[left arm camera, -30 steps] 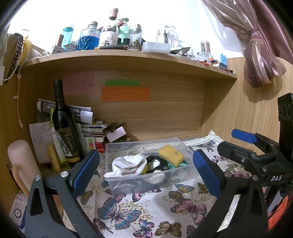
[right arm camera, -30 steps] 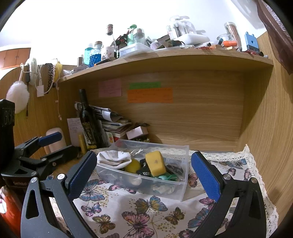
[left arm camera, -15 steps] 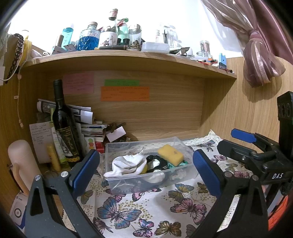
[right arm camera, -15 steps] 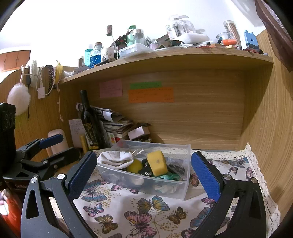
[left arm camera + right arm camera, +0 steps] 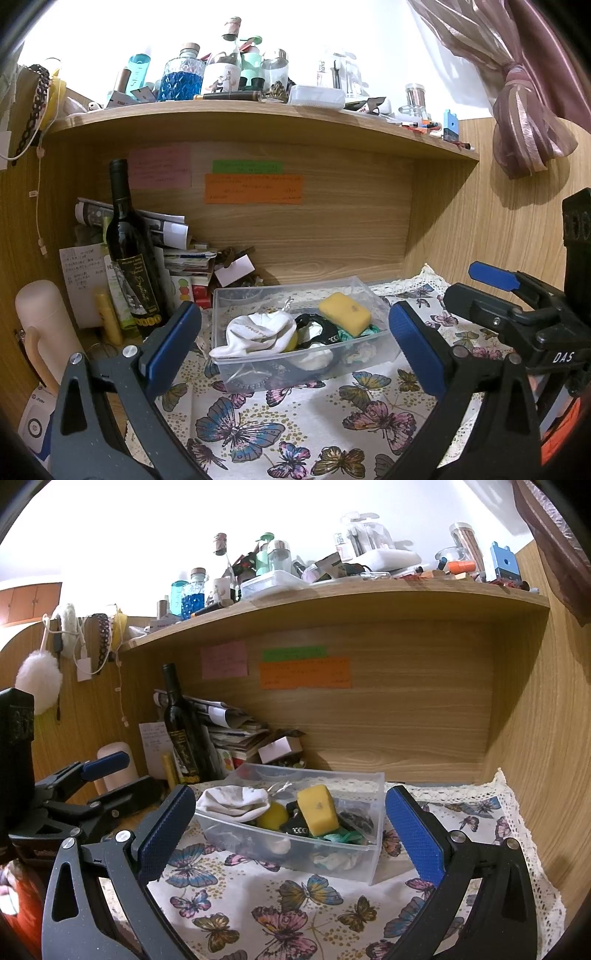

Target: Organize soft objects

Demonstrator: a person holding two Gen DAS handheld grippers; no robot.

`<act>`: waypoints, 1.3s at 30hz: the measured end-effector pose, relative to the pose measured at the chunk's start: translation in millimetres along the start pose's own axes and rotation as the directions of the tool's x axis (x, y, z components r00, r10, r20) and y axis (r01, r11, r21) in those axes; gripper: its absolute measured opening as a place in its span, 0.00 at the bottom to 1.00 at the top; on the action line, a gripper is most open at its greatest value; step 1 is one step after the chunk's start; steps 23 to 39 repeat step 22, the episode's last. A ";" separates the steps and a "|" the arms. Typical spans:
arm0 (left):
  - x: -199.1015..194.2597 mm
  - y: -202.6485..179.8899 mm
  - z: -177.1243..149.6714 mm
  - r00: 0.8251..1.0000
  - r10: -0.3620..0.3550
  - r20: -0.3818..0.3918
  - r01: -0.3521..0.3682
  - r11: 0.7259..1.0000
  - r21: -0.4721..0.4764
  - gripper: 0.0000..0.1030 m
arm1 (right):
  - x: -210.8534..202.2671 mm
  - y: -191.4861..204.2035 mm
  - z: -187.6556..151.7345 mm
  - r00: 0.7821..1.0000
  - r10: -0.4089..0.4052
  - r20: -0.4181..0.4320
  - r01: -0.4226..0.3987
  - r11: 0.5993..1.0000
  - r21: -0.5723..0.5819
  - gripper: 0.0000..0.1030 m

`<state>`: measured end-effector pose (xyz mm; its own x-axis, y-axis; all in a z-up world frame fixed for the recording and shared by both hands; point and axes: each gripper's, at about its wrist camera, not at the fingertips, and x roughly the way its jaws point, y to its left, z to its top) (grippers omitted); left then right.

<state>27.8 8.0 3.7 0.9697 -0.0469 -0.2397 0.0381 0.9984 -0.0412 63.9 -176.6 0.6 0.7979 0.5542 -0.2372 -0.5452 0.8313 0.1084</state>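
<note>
A clear plastic bin [image 5: 380,291] [image 5: 369,860] sits on a butterfly-print cloth [image 5: 295,424] [image 5: 288,915]. In it lie a white sock [image 5: 255,332] [image 5: 232,799], a yellow sponge [image 5: 345,314] [image 5: 317,808], a yellow ball [image 5: 272,816], a black band [image 5: 317,330] and green fabric [image 5: 340,836]. My left gripper [image 5: 295,339] is open and empty, in front of the bin. My right gripper [image 5: 290,830] is open and empty, also in front of the bin. The right gripper shows at the right of the left wrist view [image 5: 517,314]; the left gripper shows at the left of the right wrist view [image 5: 92,794].
A dark wine bottle [image 5: 131,251] [image 5: 181,723] stands left of the bin beside stacked papers [image 5: 177,251]. A pink cylinder [image 5: 44,325] stands at far left. A wooden shelf [image 5: 258,122] loaded with bottles hangs overhead. Wooden walls close the back and the right side.
Both views have shifted only slightly; the right wrist view sits a little further back and higher. The bin's contents and both grippers' openings are unchanged.
</note>
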 end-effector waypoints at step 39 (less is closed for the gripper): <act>-1.2 -5.0 0.7 1.000 -0.009 0.001 0.009 1.000 0.002 1.00 | 2.2 0.9 -0.4 1.000 0.000 -0.007 0.000 1.000 -0.001 1.00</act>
